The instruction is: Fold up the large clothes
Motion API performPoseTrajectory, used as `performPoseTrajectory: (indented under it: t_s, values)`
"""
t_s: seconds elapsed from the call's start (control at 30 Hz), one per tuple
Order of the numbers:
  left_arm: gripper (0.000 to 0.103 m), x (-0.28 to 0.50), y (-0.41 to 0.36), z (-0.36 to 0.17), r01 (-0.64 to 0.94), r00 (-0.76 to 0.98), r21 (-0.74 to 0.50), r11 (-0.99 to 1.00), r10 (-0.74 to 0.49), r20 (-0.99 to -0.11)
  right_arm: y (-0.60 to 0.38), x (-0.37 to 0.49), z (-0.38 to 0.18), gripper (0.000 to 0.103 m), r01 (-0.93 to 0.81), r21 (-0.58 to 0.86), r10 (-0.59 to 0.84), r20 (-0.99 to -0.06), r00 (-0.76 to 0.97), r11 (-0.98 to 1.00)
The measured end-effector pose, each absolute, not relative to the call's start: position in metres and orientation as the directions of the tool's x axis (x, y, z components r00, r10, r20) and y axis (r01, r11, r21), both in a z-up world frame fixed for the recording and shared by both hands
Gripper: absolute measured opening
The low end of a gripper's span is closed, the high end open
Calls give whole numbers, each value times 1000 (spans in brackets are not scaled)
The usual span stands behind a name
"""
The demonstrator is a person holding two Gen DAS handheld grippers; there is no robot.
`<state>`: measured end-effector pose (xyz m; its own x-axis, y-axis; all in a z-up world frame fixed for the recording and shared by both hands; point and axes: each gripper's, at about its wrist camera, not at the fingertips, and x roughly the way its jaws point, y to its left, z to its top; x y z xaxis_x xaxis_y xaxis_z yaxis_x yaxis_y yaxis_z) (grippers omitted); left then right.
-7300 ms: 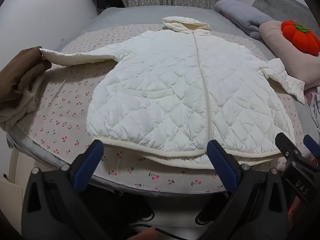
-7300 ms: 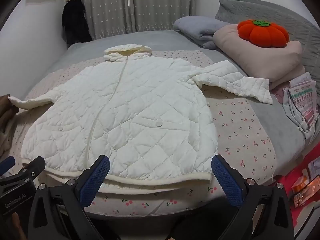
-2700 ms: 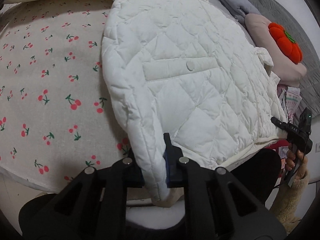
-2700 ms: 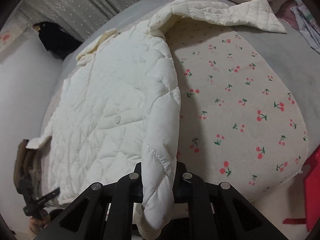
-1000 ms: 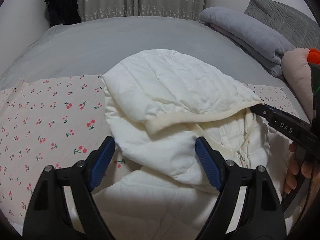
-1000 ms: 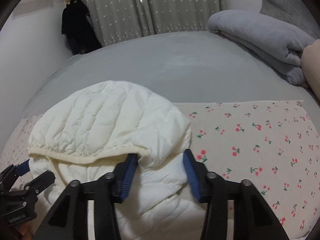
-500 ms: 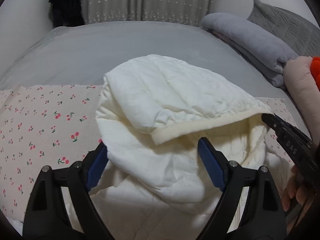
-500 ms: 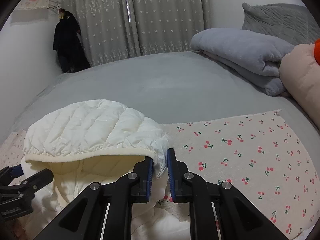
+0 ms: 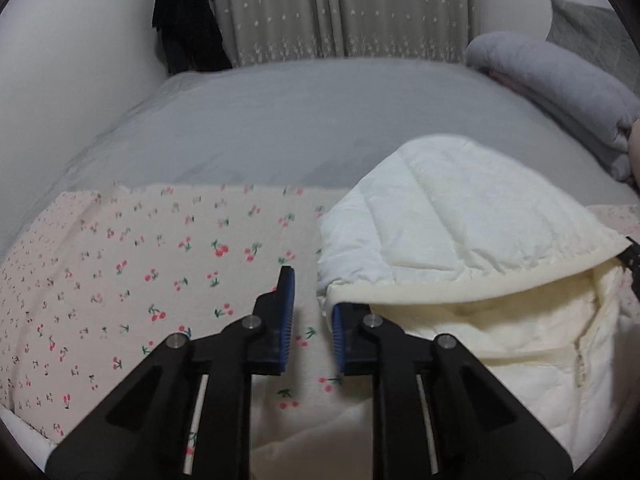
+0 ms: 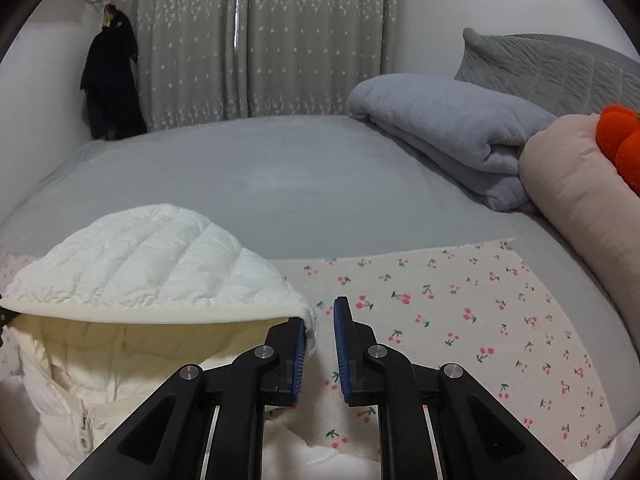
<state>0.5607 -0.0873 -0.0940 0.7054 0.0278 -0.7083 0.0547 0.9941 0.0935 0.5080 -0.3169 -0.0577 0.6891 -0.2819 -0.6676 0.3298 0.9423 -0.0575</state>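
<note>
Left gripper [image 9: 312,316] and right gripper [image 10: 320,344] flanking the white jacket's [image 9: 480,300] hood [image 10: 152,268], jaws slightly parted, gripping nothing, over cherry-print sheet [image 10: 460,320].

txt: none legible | labels: none | both views

Your white quilted puffer jacket [image 9: 472,216] has a cream lining and cream hood trim, and it lies on a cream sheet printed with small red cherries on green stems [image 10: 460,320]. Your black tools carry blue pads [image 9: 287,312]. Behind, you have a plain grey bedspread [image 10: 280,176], grey star-dotted curtains [image 10: 280,40] and an orange plush pumpkin [image 10: 620,140].
</note>
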Motion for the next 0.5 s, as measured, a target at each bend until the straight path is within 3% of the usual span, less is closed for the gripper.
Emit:
performPoseTrajectory:
  t_s: [0.03, 0.07, 0.17, 0.2, 0.23, 0.3, 0.37, 0.5]
  values:
    - [21, 575, -78, -112, 47, 634, 40, 998, 1, -774, -317, 520, -73, 14, 299, -49, -237, -734, 637, 953]
    - [22, 577, -71, -112, 41, 639, 0, 999, -26, -769, -319, 528, -84, 14, 284, -25, -197, -780, 595, 958]
    - [30, 576, -78, -112, 62, 641, 43, 997, -7, -768, -317, 527, -81, 17, 265, -17, -181, -773, 608, 964]
    - [45, 574, -81, -110, 69, 639, 50, 996, -6, -770, -315, 524, -79, 19, 240, 6, -149, -770, 621, 971]
    - [61, 570, -81, -106, 72, 641, 48, 996, -9, -767, -313, 518, -75, 23, 223, 32, -120, -765, 633, 974]
    - [69, 560, -81, -95, 81, 638, 21, 996, -36, -769, -312, 503, -65, 38, 204, 67, -82, -763, 641, 977]
    - [76, 552, -78, -86, 89, 615, 3, 996, -52, -787, -315, 488, -53, 65, 180, 103, -37, -768, 640, 978]
    - [83, 523, -68, -63, 101, 580, -48, 994, -98, -809, -324, 445, -24, 70, 149, 158, 28, -771, 636, 976]
